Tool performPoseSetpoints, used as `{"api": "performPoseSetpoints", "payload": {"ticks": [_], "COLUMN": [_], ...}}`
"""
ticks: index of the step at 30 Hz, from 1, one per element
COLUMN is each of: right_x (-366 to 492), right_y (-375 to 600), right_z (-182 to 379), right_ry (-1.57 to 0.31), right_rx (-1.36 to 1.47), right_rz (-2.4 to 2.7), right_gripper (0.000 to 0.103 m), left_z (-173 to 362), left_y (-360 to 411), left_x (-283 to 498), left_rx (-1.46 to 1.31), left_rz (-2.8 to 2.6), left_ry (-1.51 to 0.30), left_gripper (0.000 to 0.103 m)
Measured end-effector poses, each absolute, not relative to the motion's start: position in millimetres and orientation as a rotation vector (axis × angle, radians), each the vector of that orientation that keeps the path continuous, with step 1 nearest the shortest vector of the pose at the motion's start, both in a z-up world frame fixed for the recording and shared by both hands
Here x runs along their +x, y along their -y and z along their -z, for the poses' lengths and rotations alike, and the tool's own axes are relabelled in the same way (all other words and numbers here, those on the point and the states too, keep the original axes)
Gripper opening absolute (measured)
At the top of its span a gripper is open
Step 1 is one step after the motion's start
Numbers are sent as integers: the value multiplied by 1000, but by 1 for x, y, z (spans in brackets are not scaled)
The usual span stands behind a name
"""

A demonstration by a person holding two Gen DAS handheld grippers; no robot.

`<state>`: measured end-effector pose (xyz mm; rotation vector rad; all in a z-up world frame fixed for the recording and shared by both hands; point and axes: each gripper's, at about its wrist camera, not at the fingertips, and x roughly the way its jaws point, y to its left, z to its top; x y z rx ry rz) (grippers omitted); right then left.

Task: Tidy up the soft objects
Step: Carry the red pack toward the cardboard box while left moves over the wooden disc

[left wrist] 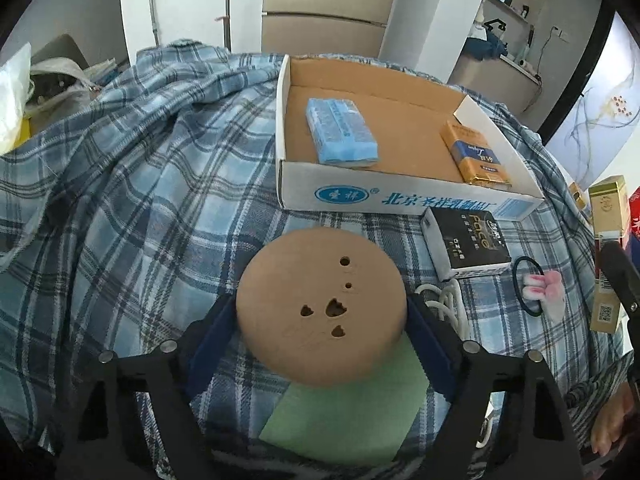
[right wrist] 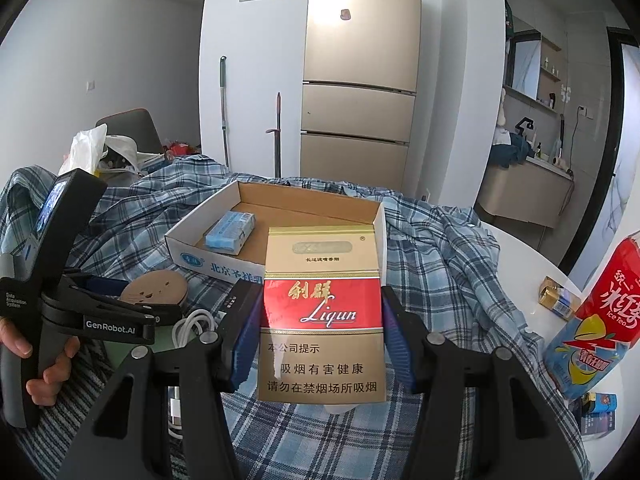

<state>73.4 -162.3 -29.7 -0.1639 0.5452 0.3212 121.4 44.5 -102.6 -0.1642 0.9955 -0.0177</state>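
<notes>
Grippers both grip: your left gripper (left wrist: 322,322) clamps the tan round sponge (left wrist: 320,308) above the plaid cloth (left wrist: 140,200), near the cardboard tray (left wrist: 400,196); your right gripper (right wrist: 320,332) pinches the red-and-gold carton (right wrist: 322,316) upright before that tray's front edge.

Both wrist views face the cardboard tray (left wrist: 400,194) (right wrist: 192,258) closely, right from farther right.

Plaid cloth (left wrist: 132,184) under cardboard tray (left wrist: 400,196); black pack (left wrist: 466,240); hair tie (left wrist: 530,286); green sheet (left wrist: 344,420)
</notes>
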Motion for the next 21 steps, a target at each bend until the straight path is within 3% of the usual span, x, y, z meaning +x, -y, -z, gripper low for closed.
{"api": "performPoseSetpoints", "payload": {"ticks": [6,7,9,17,21], "right_x": [67,68,69,69,70], "right_y": [160,161,162,163,164], "right_z": [27,28,28,28,28], "right_ry": [-509,-512,-518,-518,-520], "right_rx": [-185,-185,-181,-176,-173], "right_rz": [-326,-326,-325,-327,-325], "right_gripper": [55,55,55,55,55], "left_z": [81,79,74,73,79], "left_y": [-33,-31,-30,-33,-53], "left_x": [101,100,96,97,102], "left_rx": [-103,-93,-84,-103,-260], "left_rz": [36,31,41,66,122], "left_ry": [-850,-839,-807,-812,-853], "left_gripper": [84,81,67,67,78]}}
